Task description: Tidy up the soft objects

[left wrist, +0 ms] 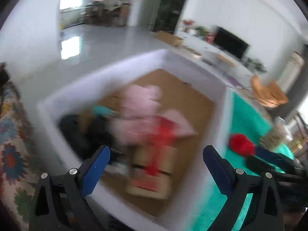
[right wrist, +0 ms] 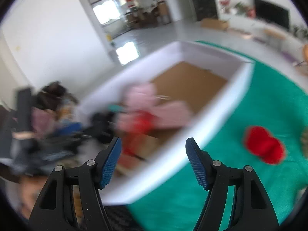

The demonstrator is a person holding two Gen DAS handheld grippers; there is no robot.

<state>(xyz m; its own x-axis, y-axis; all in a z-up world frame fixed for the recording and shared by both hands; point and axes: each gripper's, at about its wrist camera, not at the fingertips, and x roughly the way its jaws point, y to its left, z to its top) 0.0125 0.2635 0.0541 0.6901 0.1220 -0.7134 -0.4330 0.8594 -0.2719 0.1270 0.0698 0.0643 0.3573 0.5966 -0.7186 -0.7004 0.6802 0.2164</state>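
A white box (left wrist: 192,61) with a brown cardboard floor holds a blurred pink soft toy with red parts (left wrist: 146,111), a teal item (left wrist: 102,110) and a dark item (left wrist: 80,132). My left gripper (left wrist: 156,156) is open and empty above the box. The box (right wrist: 236,88) and the pink toy (right wrist: 146,104) also show in the right wrist view. My right gripper (right wrist: 153,152) is open and empty above the box's near wall. A red soft object (right wrist: 264,147) lies on the green cloth (right wrist: 240,182) right of the box; it also shows in the left wrist view (left wrist: 240,143).
A patterned rug (left wrist: 13,154) lies left of the box. A furry tan object (left wrist: 273,136) sits on the green cloth (left wrist: 248,115). Behind are a TV (left wrist: 231,42) on a white cabinet and a wooden chair (left wrist: 267,92). Both views are motion-blurred.
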